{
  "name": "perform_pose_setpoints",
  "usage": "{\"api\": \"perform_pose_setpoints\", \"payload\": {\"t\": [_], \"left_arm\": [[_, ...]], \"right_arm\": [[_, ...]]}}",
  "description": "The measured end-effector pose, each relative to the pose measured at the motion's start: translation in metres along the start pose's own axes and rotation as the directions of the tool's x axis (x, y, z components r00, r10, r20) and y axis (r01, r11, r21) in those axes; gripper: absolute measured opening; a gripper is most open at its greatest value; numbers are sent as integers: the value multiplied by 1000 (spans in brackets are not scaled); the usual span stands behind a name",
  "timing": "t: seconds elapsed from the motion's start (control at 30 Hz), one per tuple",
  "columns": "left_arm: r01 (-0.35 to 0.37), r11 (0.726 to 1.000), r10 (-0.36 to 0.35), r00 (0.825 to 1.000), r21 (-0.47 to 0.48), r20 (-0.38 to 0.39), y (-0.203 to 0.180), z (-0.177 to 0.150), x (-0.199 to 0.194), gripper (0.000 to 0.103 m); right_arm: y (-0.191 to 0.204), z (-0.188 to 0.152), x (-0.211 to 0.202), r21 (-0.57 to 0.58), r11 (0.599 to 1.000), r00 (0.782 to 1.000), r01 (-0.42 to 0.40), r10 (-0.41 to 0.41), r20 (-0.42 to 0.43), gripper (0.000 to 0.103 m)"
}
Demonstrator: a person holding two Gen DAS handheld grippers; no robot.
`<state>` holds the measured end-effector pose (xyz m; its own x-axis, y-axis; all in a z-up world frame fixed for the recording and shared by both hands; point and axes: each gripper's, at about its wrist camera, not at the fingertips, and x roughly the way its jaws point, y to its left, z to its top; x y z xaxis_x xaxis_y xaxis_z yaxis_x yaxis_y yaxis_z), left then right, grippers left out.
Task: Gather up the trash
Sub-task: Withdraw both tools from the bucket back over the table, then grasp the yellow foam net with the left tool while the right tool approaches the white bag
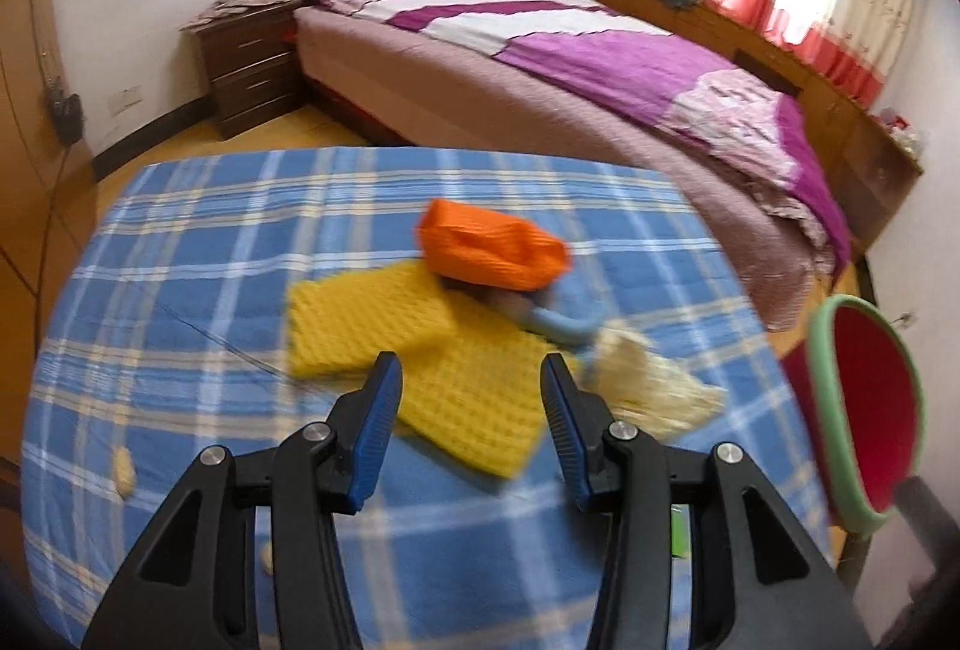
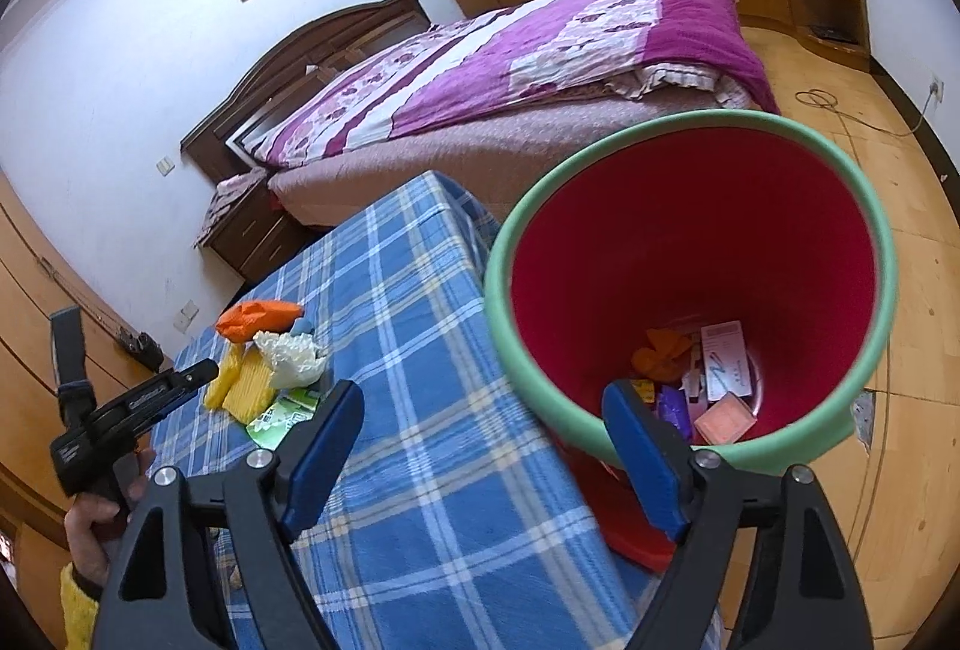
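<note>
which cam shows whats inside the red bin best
The right wrist view: it looks straight down into the red bin, showing cartons and wrappers at its bottom. The left wrist view catches only its green rim and bare inner wall at the frame edge.

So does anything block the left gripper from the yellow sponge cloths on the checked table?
Nothing visible does. The left gripper is open, empty, right before the yellow sponge cloths; only bare blue checked tablecloth lies around.
</note>
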<state>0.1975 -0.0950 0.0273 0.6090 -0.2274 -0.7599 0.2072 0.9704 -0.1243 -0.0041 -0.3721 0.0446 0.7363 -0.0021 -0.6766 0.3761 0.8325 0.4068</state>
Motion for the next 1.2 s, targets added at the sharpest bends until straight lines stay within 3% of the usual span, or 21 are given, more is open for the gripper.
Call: {"api": "perform_pose_setpoints", "payload": {"t": [0.17, 0.5, 0.63, 0.93, 1.2], "left_arm": [[-41, 999, 41, 999, -18, -23, 20, 7, 22, 48], [1, 1000, -2, 999, -26, -43, 34, 16, 53, 48], [21, 999, -21, 1000, -37, -19, 38, 16, 54, 48], [93, 992, -91, 996, -85, 26, 51, 15, 45, 16], [149, 982, -143, 988, -114, 60, 60, 7, 23, 11]], "right_arm": [[11, -1, 12, -17, 1000, 1000, 1, -1, -28, 84], [35, 6, 35, -55, 999, 998, 2, -5, -55, 84], [53, 11, 48, -91, 996, 998, -9, 3, -63, 84], [95, 11, 80, -156, 986, 993, -62, 44, -113, 84], [124, 9, 115, -179, 978, 981, -110, 78, -176, 84]]}}
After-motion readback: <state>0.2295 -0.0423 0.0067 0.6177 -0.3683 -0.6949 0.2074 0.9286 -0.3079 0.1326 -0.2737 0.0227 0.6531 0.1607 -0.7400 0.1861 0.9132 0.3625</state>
